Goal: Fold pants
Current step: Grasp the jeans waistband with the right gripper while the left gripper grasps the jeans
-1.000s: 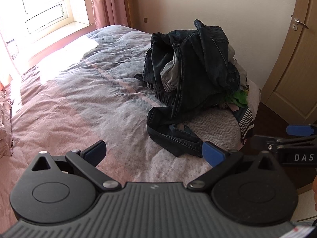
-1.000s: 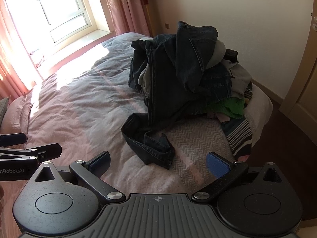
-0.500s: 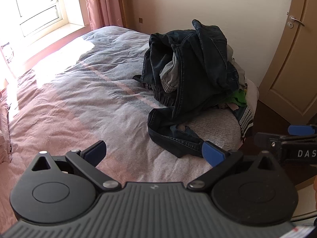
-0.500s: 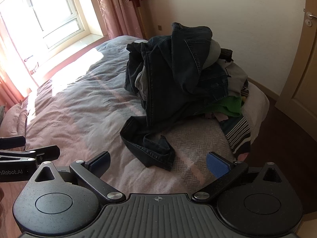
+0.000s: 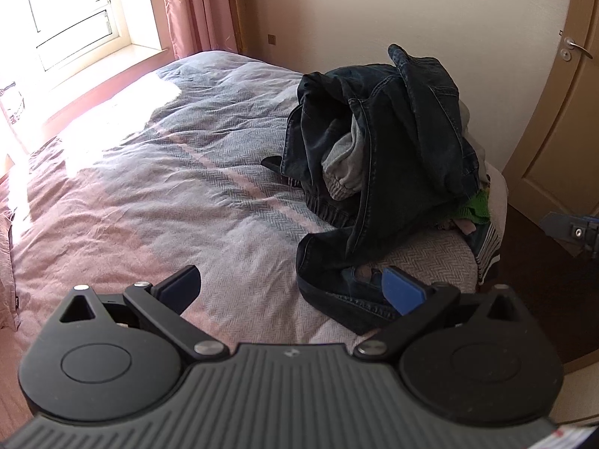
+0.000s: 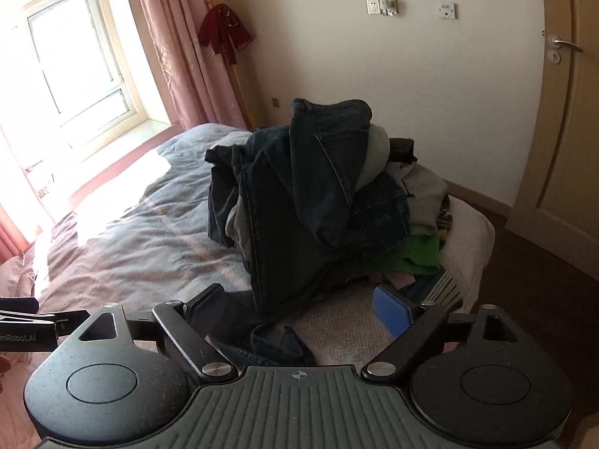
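Dark blue jeans (image 5: 404, 138) lie crumpled on top of a clothes pile at the bed's far right corner, one leg trailing down to a cuff (image 5: 344, 292) near me. In the right wrist view the same jeans (image 6: 314, 194) rise in front, with the cuff (image 6: 277, 344) just beyond the fingers. My left gripper (image 5: 292, 288) is open above the bedspread, its right pad close to the cuff, nothing held. My right gripper (image 6: 299, 308) is open too, low over the trailing leg, nothing between its fingers.
The pile also holds a grey garment (image 5: 344, 164), a green one (image 6: 419, 254) and a striped one (image 5: 486, 250). The pink-grey bedspread (image 5: 157, 187) stretches left toward a bright window (image 5: 67, 11). A wooden door (image 6: 561, 112) stands at right. The other gripper (image 5: 572, 230) shows at the right edge.
Both grippers have moved closer to the clothes pile and dropped lower; the right one now sits right over the trailing jeans leg. Both remain open.
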The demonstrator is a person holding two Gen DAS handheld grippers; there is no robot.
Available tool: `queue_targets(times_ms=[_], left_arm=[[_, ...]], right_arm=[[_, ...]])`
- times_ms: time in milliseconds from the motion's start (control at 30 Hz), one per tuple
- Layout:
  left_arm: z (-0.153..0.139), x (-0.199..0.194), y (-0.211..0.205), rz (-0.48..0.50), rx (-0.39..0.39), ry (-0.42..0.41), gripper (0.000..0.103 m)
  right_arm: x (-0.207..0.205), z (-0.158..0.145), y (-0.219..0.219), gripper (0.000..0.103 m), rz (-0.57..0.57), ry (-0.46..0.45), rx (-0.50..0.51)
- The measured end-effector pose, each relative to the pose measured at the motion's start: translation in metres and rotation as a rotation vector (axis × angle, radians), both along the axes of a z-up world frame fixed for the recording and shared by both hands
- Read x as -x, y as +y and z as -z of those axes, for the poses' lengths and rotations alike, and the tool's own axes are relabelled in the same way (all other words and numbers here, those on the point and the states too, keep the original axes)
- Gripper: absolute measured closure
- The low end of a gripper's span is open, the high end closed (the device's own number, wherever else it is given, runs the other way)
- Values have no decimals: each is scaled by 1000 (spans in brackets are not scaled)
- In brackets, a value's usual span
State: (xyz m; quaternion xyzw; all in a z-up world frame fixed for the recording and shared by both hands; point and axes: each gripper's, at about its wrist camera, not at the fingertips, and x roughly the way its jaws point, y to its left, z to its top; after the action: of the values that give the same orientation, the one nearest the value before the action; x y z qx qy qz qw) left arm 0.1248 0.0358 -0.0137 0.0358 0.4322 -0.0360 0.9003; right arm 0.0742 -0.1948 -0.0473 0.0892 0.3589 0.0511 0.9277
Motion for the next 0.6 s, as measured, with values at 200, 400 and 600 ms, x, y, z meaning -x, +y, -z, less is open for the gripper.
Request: queue_targets(times_ms=[200,400,600], left_arm=[[12,-66,-29,-51,21,5,6],[24,-127,-57,-93,22,24,12],[37,-175,-72,-125,14,27,15]], right_arm=[[-79,7,-29,23,-61,-31,-14],[-161,20,-50,25,-84,-34,-41],[-230,51,-53,25,-110,-2,-52]])
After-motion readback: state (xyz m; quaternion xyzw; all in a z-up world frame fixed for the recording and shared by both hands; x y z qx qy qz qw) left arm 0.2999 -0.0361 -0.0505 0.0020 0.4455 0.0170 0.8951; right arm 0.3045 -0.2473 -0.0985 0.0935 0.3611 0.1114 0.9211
